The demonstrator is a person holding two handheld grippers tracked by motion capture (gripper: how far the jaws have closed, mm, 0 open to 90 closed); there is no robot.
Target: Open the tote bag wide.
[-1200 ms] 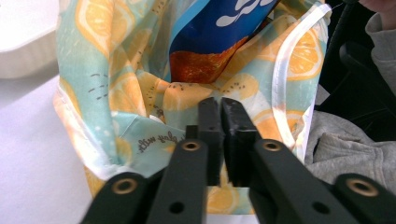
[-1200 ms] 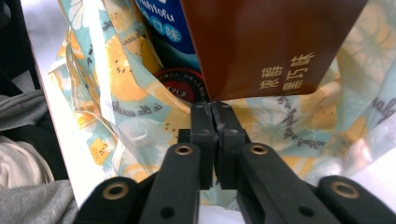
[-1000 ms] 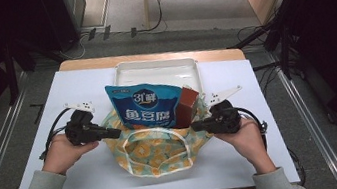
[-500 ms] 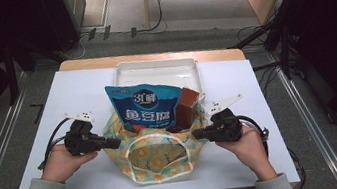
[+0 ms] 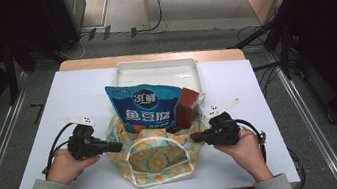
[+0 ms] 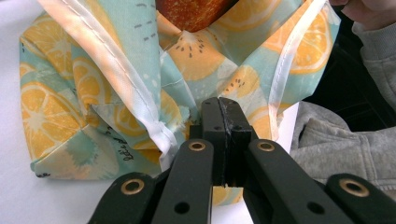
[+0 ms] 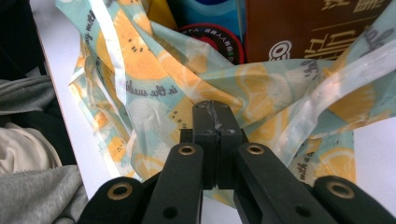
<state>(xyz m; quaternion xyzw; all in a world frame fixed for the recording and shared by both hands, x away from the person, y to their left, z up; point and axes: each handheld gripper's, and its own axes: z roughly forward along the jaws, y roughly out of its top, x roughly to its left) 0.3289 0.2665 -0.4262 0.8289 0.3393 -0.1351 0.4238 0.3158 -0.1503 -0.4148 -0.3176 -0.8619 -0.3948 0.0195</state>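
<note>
While both hands sit low in the frame, the left gripper and the right gripper are each clamped tight on a side of the orange-and-teal lemon-print fabric bag at centre bottom. Bare white desk flanks it. Behind, a blue snack pouch, brown carton, then white plastic tray.

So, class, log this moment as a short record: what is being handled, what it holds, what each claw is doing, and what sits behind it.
Item: fruit-print bag, lying on the white table
Contents: blue snack pouch; brown carton
Left claw: shut on the bag's left edge
Right claw: shut on the bag's right edge
Behind: white tray
</note>
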